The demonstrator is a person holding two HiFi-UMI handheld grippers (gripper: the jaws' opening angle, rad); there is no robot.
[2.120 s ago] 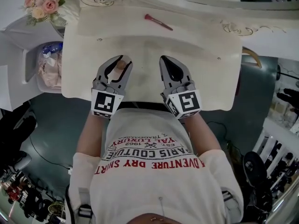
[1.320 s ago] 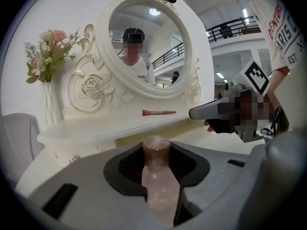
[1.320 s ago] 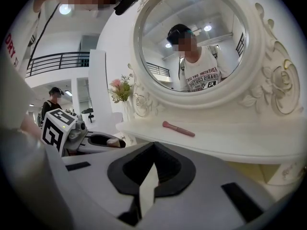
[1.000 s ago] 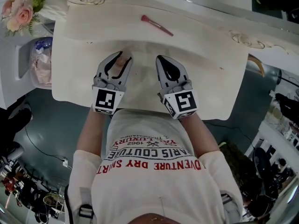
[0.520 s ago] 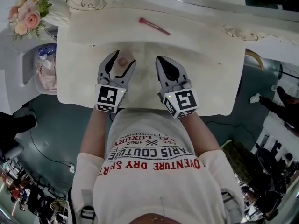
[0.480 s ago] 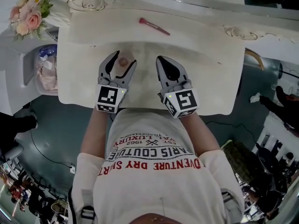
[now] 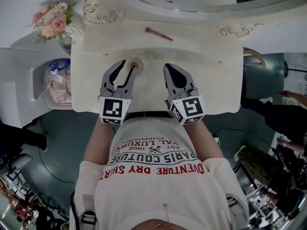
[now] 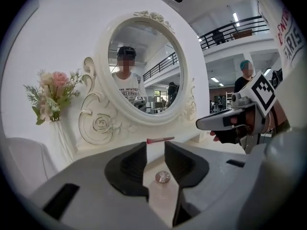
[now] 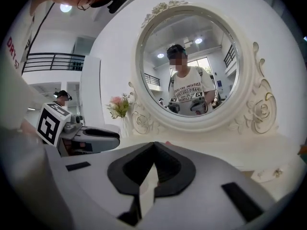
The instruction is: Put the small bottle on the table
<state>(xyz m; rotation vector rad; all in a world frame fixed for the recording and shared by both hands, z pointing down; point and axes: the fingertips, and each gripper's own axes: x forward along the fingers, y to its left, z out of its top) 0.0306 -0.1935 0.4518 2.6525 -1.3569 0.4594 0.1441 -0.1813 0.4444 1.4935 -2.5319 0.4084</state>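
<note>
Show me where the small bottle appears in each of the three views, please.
Head view: the small bottle stands on the table at the left gripper's tips, upper centre-left.
Left gripper view: low centre, in the gap between its closing jaws.
Right gripper view: not in it.
Shared landmark: the pink flowers.

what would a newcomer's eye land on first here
A big oval mirror in a carved cream frame stands behind the dressing table, pink flowers to its left. Over the tabletop the left gripper is closing its jaws around a small bottle, not yet gripping it; the right gripper is shut. A red brush lies further back.
</note>
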